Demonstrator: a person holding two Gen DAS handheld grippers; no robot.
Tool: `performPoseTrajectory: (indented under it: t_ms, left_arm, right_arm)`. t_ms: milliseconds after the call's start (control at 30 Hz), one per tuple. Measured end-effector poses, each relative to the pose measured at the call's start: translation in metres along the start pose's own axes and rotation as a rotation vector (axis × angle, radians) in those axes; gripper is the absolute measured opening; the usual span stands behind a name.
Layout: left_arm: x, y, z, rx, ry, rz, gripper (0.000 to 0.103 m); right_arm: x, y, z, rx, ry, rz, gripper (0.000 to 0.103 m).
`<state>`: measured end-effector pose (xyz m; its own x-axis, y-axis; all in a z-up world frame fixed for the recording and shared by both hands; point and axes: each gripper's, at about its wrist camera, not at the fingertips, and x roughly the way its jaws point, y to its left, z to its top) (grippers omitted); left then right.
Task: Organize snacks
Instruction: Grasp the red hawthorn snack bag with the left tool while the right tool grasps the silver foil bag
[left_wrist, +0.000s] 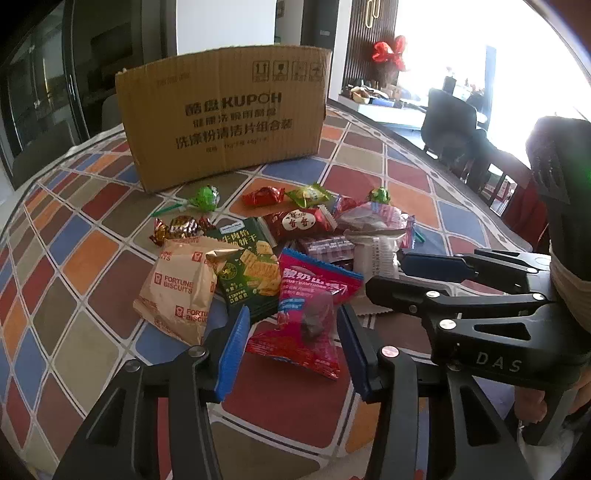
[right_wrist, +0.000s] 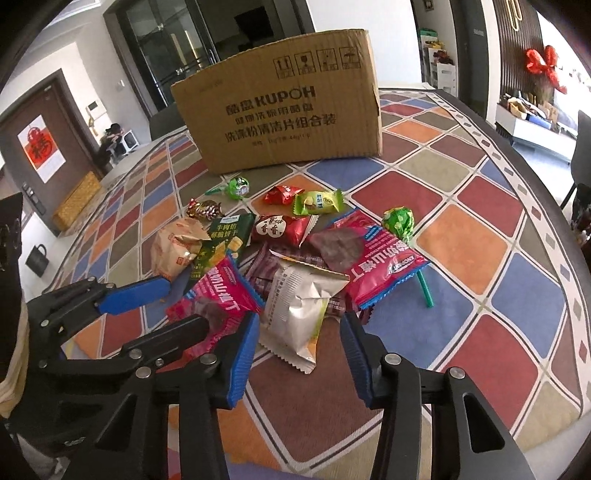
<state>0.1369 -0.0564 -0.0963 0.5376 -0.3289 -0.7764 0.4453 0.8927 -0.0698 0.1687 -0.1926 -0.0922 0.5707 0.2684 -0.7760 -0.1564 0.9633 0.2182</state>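
A heap of snacks lies on the patterned tablecloth (left_wrist: 92, 258) in front of a cardboard box (left_wrist: 221, 118) (right_wrist: 288, 110). My left gripper (left_wrist: 292, 313) (right_wrist: 189, 301) straddles a pink hawthorn packet (left_wrist: 306, 291) (right_wrist: 221, 295); its blue pads stand a little off the packet's edges, not pressing. My right gripper (right_wrist: 300, 317) (left_wrist: 386, 274) straddles a silver-white packet (right_wrist: 295, 306) (left_wrist: 376, 254), with a gap at the right pad. Both packets lie flat on the table. The two grippers are side by side, close together.
Around the pile are a tan Fortune Biscuits bag (left_wrist: 177, 288), a green cracker packet (left_wrist: 251, 266), a red packet (left_wrist: 299, 221), a second pink packet (right_wrist: 369, 254), green lollipops (right_wrist: 399, 221) and small candies. A dark chair (left_wrist: 447, 118) stands beyond the table's right edge.
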Motion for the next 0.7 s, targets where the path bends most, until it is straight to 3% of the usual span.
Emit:
performPoseTrajectory:
  t_ms: [300,367,700]
  left_arm:
    - [0.012,0.007,-0.001,-0.036,0.03,-0.028,0.042]
    - [0.01,0.007,-0.001,-0.037,0.025,-0.032,0.035]
    - [-0.002,0.012,0.0,-0.079,-0.009,0.001,0.034]
  right_arm:
    - [0.007,-0.002,0.002,0.003,0.013,-0.002,0.047]
    - [0.007,-0.001,0.002,-0.001,0.011,-0.003,0.047]
    - [0.012,0.006,0.004,-0.024,0.012,0.021,0.038]
